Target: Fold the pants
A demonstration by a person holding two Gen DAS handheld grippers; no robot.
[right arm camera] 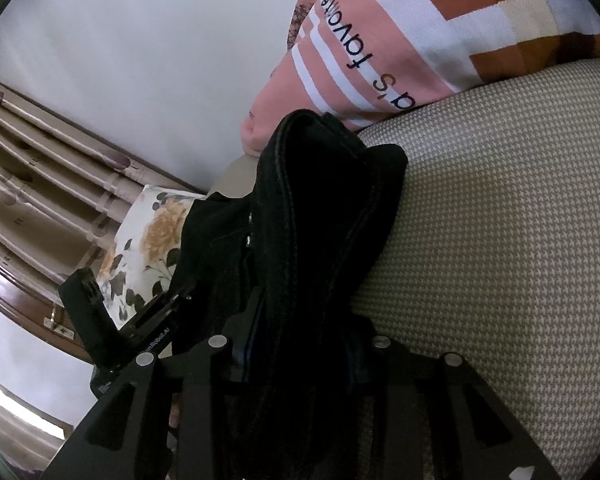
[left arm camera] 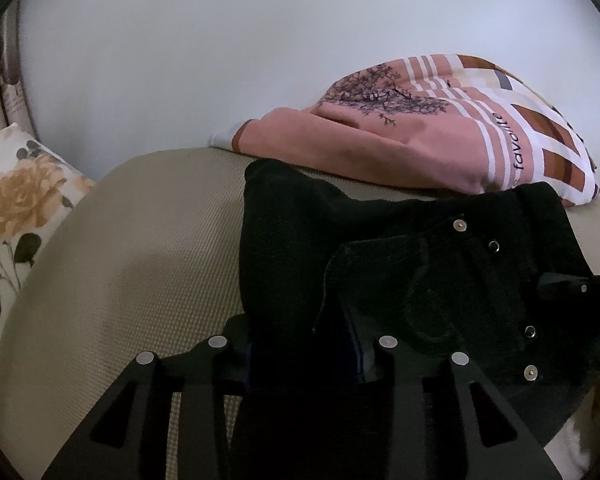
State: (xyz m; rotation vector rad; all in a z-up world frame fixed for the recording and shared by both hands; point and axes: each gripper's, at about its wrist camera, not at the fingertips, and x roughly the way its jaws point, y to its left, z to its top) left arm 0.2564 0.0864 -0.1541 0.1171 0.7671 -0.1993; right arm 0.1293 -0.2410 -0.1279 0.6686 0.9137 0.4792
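Observation:
The black pants lie bunched on the beige woven bed cover, with the waistband, metal button and rivets showing at the right. My left gripper is shut on a fold of the black fabric at the near edge. My right gripper is shut on a thick bunch of the same pants, which hang over the cover. The right gripper's body shows at the right edge of the left wrist view; the left gripper's body shows in the right wrist view. The fingertips are hidden in cloth.
A pink, white and brown patterned pillow lies behind the pants and also shows in the right wrist view. A floral cushion sits at the left. A white wall is behind; curtains hang at the left.

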